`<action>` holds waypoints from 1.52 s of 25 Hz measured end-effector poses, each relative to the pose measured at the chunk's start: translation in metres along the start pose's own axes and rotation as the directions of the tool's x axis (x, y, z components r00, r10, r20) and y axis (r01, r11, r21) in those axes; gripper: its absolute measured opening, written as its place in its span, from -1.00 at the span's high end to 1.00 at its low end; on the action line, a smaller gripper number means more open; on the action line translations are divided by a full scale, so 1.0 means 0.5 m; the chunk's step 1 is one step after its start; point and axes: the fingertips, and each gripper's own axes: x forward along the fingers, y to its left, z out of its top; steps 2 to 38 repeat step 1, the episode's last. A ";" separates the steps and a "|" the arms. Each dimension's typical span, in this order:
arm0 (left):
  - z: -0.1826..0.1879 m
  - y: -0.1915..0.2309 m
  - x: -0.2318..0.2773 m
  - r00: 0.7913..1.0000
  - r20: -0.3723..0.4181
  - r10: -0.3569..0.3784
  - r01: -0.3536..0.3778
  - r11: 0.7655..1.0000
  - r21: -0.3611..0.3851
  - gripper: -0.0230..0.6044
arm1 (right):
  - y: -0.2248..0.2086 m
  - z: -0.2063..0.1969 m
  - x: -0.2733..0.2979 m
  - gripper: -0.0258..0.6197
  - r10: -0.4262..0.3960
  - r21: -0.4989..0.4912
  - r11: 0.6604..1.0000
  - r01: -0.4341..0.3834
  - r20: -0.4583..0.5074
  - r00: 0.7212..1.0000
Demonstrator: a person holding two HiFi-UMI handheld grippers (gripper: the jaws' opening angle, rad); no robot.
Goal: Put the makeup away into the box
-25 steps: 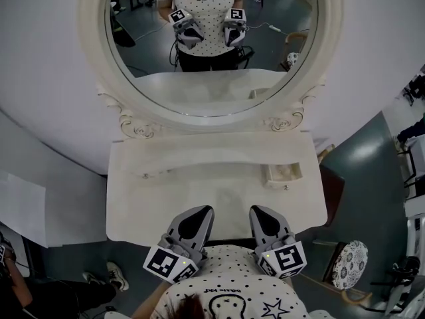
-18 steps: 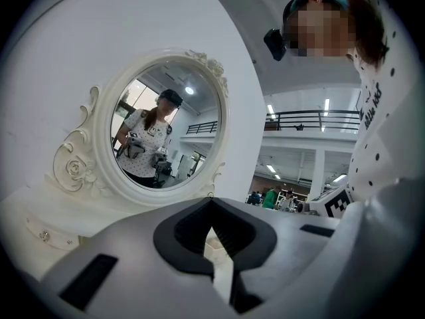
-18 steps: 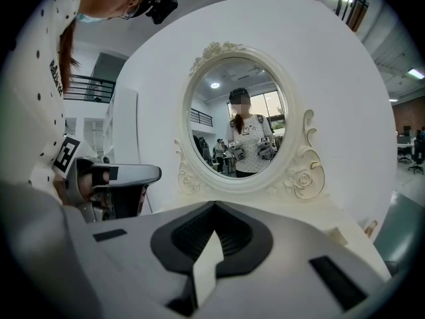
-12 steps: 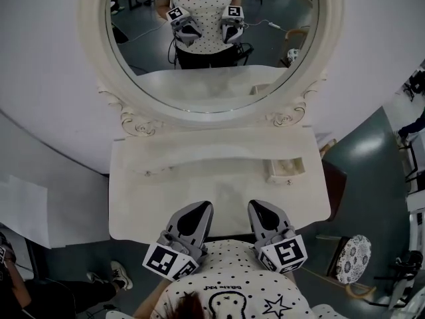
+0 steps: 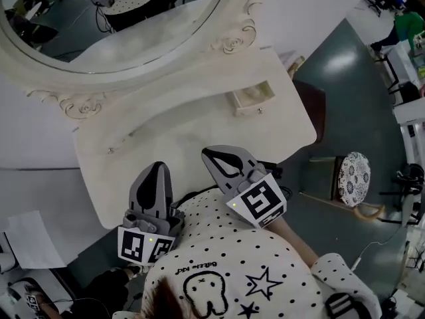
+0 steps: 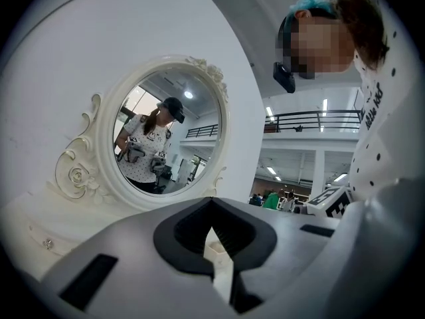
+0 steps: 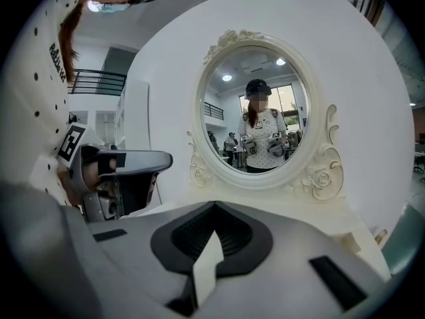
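The left gripper (image 5: 157, 173) and right gripper (image 5: 216, 157) are seen clenched and empty at lower centre. No makeup can be made out on the table (image 5: 166, 135). What lies inside the small box (image 5: 251, 97), right of centre, cannot be told.

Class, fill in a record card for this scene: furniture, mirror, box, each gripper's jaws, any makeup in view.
Furniture: white dressing table
Mirror: oval, ornate white frame, at the table's back
Box: small, white, with a knob, on the tabletop's right part
Left gripper: jaws together, nothing between them
Right gripper: jaws together, nothing between them
Makeup: none visible
Stool: patterned seat, on the floor right of the table
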 end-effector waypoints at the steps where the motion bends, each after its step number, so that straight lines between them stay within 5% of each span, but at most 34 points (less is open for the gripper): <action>1: -0.003 0.000 0.001 1.000 0.001 0.005 -0.005 1.000 0.003 0.94 | 0.000 -0.005 0.002 0.90 0.008 -0.003 1.000 -0.008 -0.008 1.000; 38: -0.003 0.000 0.001 1.000 0.001 0.005 -0.005 1.000 0.003 0.94 | 0.000 -0.005 0.002 0.90 0.008 -0.003 1.000 -0.008 -0.008 1.000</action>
